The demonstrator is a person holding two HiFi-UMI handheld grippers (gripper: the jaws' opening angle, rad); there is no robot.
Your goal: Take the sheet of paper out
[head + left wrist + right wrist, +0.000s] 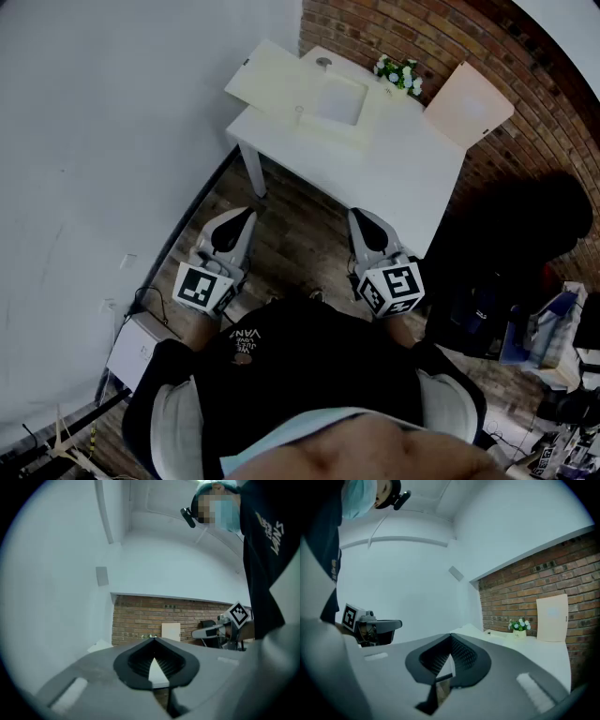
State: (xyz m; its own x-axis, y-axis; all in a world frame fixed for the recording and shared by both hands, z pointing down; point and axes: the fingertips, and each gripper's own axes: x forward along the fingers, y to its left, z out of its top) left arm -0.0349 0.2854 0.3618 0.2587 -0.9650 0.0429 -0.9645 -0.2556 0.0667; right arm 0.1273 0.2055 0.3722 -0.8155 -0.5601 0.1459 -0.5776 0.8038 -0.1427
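Observation:
A white table (403,178) stands ahead against the brick wall. On it lies a flat cream box (323,122) with its lid (265,78) folded open to the left; a pale sheet (339,98) shows inside it. Both grippers are held low and close to my body, well short of the table. My left gripper (246,216) is shut with nothing in it, its jaws closed tip to tip (153,641). The right gripper (360,217) is also shut and empty (451,637). Each gripper view shows the other gripper off to its side.
A small pot of white flowers (398,75) and a cream board (469,103) leaning on the bricks stand at the table's back. A dark chair and bags (525,244) crowd the right. A white box (139,347) with cables sits on the floor by the left wall.

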